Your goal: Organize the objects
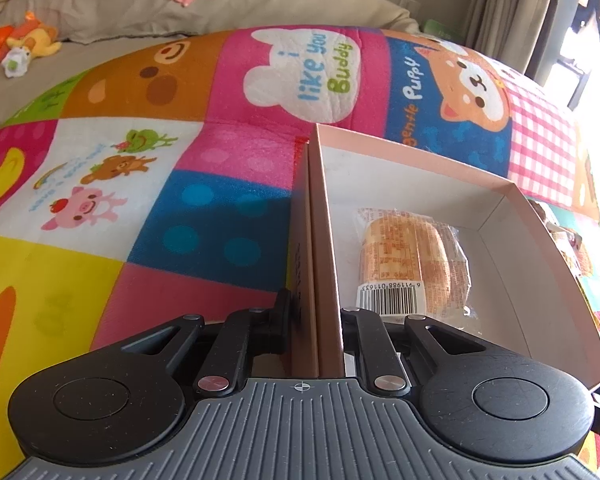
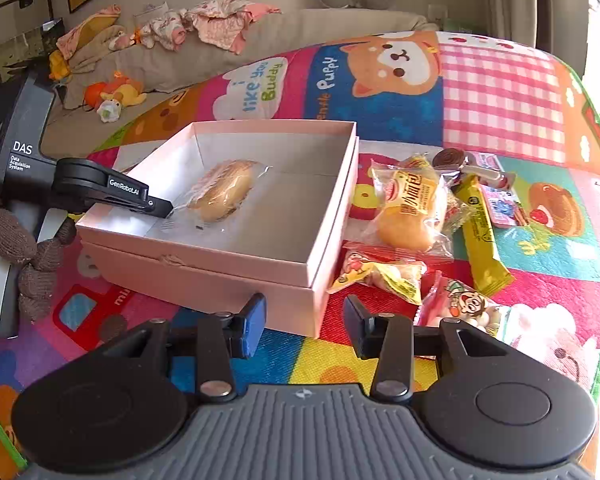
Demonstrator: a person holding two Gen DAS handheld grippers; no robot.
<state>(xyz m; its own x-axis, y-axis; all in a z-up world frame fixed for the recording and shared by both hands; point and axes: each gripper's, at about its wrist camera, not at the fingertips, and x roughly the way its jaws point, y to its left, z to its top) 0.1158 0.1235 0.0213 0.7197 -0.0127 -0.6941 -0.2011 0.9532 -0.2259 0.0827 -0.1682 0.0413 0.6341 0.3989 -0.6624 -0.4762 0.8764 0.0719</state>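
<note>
Pads of the left gripper [image 1: 315, 316] clamp the pink box [image 2: 236, 264] wall. Right gripper [image 2: 305, 322] hangs apart over bare mat [image 2: 340, 364] beside the box corner, near 1 snack packet [image 2: 380, 276].

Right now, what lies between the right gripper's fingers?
Nothing gripped: the right gripper frames the pink box corner and bare play mat, per the right wrist view.

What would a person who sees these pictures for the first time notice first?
First, the open pink box in the middle of the colourful cartoon play mat, with one wrapped bun inside. Next, the heap of wrapped snacks on the mat just right of the box. The left gripper has its fingers on the box's wall.
</note>
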